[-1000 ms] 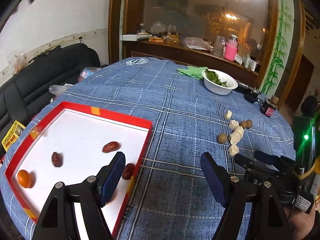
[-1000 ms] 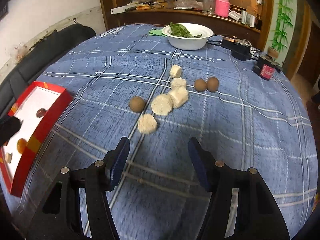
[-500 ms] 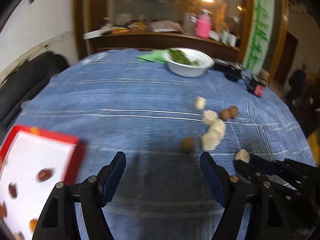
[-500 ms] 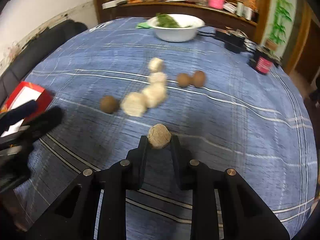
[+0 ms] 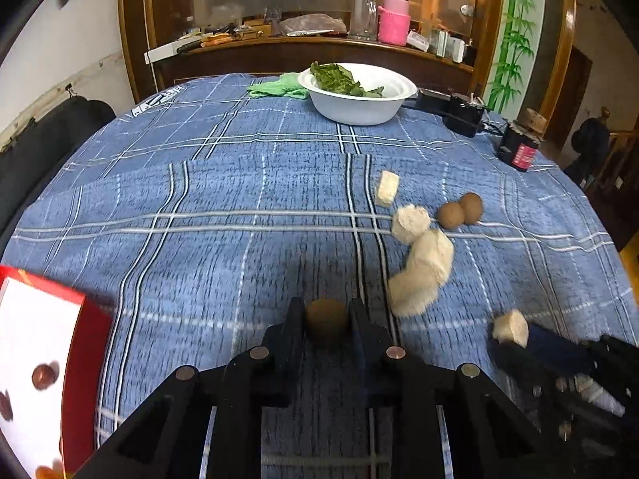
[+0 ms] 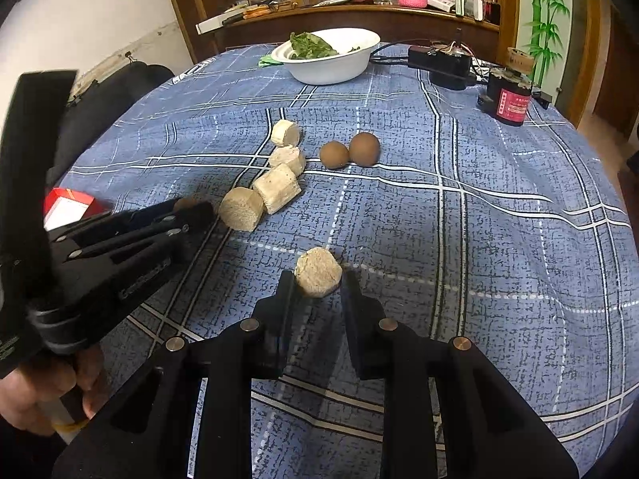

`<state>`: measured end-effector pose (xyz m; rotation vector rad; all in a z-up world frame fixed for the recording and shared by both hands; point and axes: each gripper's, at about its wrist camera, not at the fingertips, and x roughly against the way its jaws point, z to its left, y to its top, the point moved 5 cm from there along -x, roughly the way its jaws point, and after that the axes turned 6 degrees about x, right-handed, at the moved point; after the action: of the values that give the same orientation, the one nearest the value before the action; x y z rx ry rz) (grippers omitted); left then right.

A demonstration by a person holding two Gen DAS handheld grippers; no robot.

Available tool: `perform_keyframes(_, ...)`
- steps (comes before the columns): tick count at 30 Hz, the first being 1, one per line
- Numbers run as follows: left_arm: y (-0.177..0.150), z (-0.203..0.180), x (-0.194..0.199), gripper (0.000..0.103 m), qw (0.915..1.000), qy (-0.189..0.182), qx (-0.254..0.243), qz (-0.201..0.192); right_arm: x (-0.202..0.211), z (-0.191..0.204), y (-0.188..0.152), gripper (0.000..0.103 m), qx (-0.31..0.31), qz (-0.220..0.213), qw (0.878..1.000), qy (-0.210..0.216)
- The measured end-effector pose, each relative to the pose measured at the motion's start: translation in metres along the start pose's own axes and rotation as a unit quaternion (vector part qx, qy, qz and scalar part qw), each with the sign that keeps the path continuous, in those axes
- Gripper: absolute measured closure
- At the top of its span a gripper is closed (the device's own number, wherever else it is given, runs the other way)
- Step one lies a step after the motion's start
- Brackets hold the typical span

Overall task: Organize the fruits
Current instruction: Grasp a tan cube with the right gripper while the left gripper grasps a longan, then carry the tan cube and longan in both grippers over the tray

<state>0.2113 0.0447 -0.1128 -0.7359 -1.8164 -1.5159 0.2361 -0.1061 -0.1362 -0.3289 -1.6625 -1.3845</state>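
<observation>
Gripping stuff on both sides now: half a second back the left gripper (image 5: 326,321) hung wide open over bare cloth, and now its jaws are clamped on a small round brown fruit (image 5: 326,320). The right gripper (image 6: 318,279) keeps its pale beige cut chunk (image 6: 318,272). Both loads seem ready for the red-rimmed white tray (image 5: 36,375) at near left. More pale chunks (image 5: 423,267) and two brown fruits (image 5: 459,209) wait on the blue plaid tabletop (image 5: 239,199); the white bowl of greens (image 5: 359,94) sits far off, nothing blocking.
</observation>
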Motion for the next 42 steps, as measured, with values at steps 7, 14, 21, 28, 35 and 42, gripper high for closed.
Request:
perform_keyframes(7, -0.032, -0.006, 0.037, 0.081, 0.9995, -0.031, -0.004, -0.005, 0.018, 0.005, -0.01, 0.082, 0.011, -0.005, 1.0, -0.016)
perform_keyframes(14, -0.064, -0.017, 0.069, 0.081, 0.9986, -0.046, -0.023, -0.01, 0.049, 0.001, -0.035, 0.081, 0.001, -0.016, 0.999, -0.029)
perform_keyframes(21, -0.086, -0.022, 0.091, 0.081, 0.9986, -0.041, -0.03, -0.015, 0.073, 0.008, -0.058, 0.081, -0.002, -0.027, 0.999, -0.031)
perform_keyframes(28, -0.098, -0.021, 0.108, 0.081, 0.9987, -0.033, -0.032, -0.022, 0.086, 0.02, -0.066, 0.081, 0.006, -0.033, 0.999, -0.03)
perform_keyframes(35, -0.107, -0.013, 0.118, 0.082, 0.9989, -0.029, -0.027, -0.025, 0.092, 0.035, -0.072, 0.081, 0.018, -0.036, 0.999, -0.025)
perform_keyframes(42, -0.114, -0.002, 0.13, 0.082, 0.9991, -0.023, -0.018, -0.032, 0.098, 0.055, -0.075, 0.081, 0.036, -0.041, 0.998, -0.013)
